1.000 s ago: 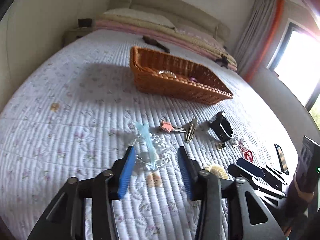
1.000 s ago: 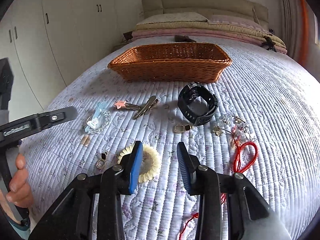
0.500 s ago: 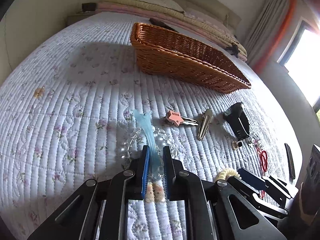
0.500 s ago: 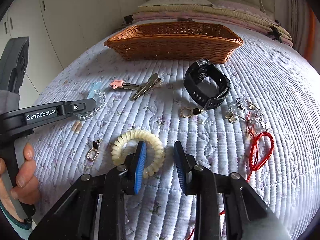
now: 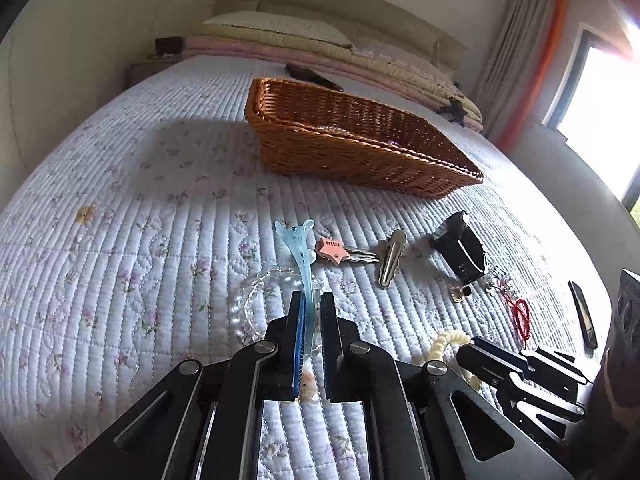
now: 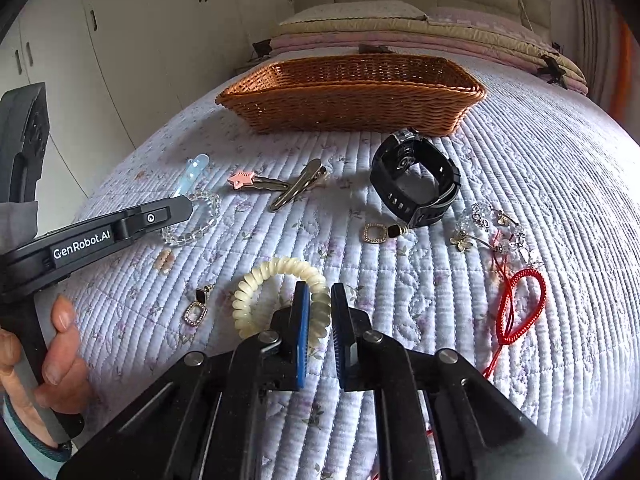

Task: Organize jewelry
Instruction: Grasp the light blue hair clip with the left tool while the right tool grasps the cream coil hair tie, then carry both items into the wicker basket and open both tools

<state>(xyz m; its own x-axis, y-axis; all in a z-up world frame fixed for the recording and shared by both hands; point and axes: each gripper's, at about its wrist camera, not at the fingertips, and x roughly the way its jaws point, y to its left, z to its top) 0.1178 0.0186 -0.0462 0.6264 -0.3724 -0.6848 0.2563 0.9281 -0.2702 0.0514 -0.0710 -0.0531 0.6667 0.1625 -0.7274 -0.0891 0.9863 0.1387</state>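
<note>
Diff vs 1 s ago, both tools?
Left tool closed from wide open onto the blue hair clip. Right tool advanced and narrowed around the cream coil hair tie. Wicker basket, black watch and remaining pieces unmoved.

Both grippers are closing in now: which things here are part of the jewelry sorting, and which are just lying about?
Job: blue hair clip, cream coil hair tie, clear bead bracelet, black watch, red cord, wicker basket.
Lying about: pillows, curtain.
</note>
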